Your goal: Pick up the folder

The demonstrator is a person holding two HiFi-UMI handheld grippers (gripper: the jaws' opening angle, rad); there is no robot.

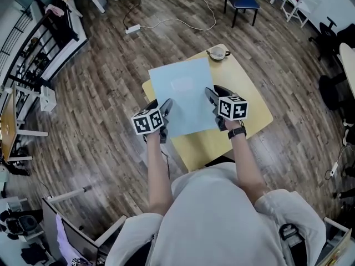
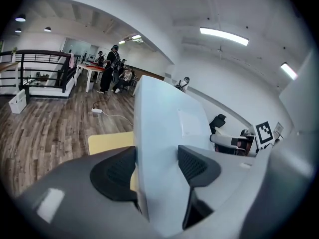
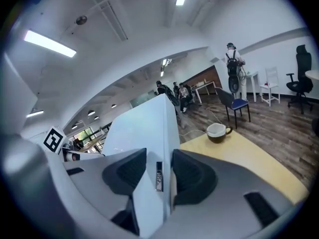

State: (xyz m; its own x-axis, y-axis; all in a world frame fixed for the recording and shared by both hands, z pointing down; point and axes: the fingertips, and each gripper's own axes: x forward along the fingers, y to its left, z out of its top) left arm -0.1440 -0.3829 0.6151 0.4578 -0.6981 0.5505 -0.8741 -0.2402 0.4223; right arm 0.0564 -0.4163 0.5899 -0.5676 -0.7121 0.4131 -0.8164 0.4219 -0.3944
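Grip on folder (image 1: 183, 93) from both sides, close to body. Left gripper (image 2: 157, 166) closed on left edge, dark pads pressing both faces of pale blue sheet. Right gripper (image 3: 159, 171) pinching right edge in same way. Folder held between the two, tilted up at far end, raised over yellow table (image 1: 252, 112); no contact with it visible. Further, at far corner of table, cup (image 1: 217, 52). Beyond that, wooden floor (image 1: 111, 93) with white cable (image 1: 166, 22) and blue chair (image 1: 242, 2).
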